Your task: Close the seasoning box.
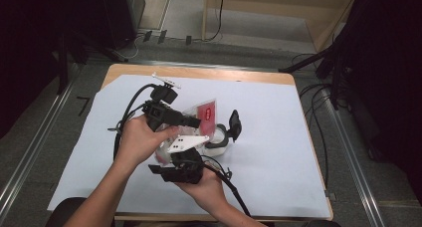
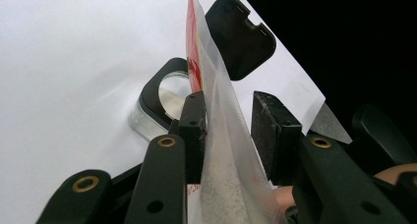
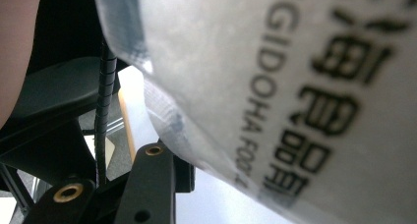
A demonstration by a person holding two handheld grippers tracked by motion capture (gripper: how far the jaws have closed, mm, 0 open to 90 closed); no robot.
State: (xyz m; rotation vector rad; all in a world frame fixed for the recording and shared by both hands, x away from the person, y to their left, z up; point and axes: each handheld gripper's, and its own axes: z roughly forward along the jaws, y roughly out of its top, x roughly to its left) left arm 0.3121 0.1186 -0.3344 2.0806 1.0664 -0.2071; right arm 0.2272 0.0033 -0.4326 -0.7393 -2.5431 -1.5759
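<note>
The table, covered by a white sheet, is seen from above with both hands brought together near its middle. A clear plastic bag with a red label and white granular contents is held up above the sheet between the two grippers, just left of a small clear container with a black rim. The container's black lid is hinged open and stands upright on its far side.

The left gripper is noted in its own view with jaws partly apart. The bag passes upward between them. The left pad is seen lying against the bag's film; a gap is visible between the film and the right pad. A firm clamp is therefore not confirmed; the jaws are recorded as standing around the bag, touching on one side only. The container and its lid are seen beyond the jaws, on the sheet.

The right gripper is held below the bag in the high view. In its own view the bag, with dark printed lettering, lies close across the lens and hides the jaw tips. Whether these jaws are clamped on the bag cannot be told.
</note>
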